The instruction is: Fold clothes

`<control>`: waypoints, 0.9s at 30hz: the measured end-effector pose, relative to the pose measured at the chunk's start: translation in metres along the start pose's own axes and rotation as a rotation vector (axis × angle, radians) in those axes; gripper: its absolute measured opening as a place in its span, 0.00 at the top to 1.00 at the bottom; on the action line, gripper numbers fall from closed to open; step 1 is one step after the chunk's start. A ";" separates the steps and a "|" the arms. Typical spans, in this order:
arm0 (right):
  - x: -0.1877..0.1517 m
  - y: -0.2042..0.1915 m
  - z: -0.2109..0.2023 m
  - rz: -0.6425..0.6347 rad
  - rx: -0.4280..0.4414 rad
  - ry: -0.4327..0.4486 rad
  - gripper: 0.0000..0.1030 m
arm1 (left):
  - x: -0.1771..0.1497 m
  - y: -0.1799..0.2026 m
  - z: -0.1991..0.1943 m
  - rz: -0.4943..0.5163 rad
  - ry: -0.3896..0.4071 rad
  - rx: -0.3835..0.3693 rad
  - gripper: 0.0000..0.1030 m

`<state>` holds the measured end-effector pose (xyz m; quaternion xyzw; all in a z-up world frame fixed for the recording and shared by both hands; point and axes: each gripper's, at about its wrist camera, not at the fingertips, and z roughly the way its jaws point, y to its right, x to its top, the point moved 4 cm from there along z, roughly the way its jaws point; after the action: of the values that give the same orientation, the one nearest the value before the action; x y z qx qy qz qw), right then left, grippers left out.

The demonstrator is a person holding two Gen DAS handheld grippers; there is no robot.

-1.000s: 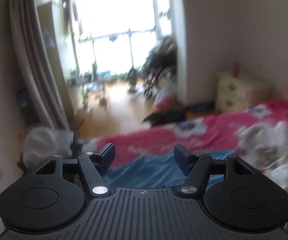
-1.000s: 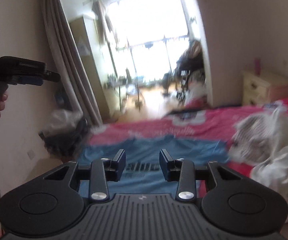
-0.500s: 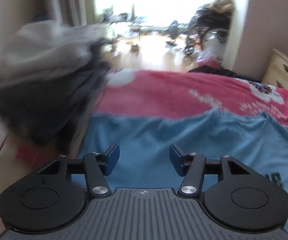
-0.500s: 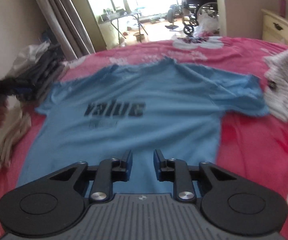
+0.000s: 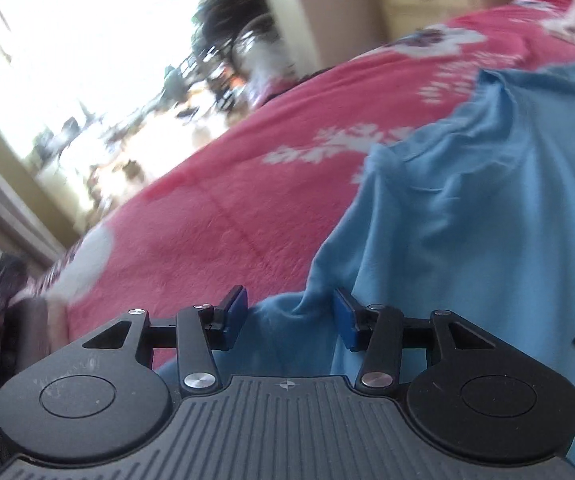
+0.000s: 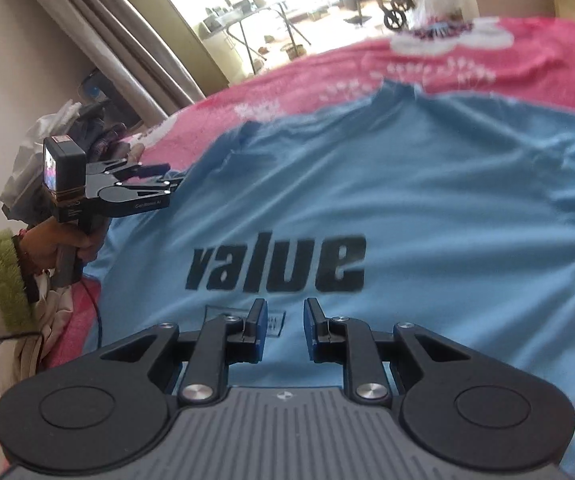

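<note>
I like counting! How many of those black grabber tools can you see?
2. The right black two-finger gripper hovers over the blue "value" T-shirt; the left black two-finger gripper is at the shirt's sleeve edge, jaws closing around it.

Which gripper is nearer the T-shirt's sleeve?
Left. The left gripper straddles the blue T-shirt at its sleeve, jaws closing; the right gripper hovers over the chest print.

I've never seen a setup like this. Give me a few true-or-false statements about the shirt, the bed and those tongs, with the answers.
1. The blue shirt lies spread on a pink blanket. True.
2. The shirt's print reads "sport". False: it reads "value".
3. The left tongs have a fold of the shirt's sleeve between them, closing. True.
4. The right tongs clamp a white towel. False: nothing between them; they hover over the shirt.
5. The shirt is already folded. False: it lies flat.
</note>
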<state>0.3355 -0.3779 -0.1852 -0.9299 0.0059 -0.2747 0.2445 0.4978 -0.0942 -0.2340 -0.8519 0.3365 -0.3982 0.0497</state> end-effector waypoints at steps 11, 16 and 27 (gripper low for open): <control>-0.023 0.022 0.010 0.102 -0.035 -0.003 0.79 | -0.004 -0.012 0.013 -0.082 0.050 0.048 0.92; -0.027 0.029 0.011 0.134 -0.028 0.023 0.82 | 0.005 -0.017 0.014 -0.197 0.042 0.109 0.79; -0.012 0.027 -0.009 0.066 -0.051 0.097 0.80 | 0.049 -0.015 -0.010 -0.446 0.063 0.127 0.70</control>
<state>0.3241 -0.4041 -0.1972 -0.9207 0.0555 -0.3110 0.2290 0.5214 -0.1104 -0.1905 -0.8874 0.1158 -0.4462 0.0033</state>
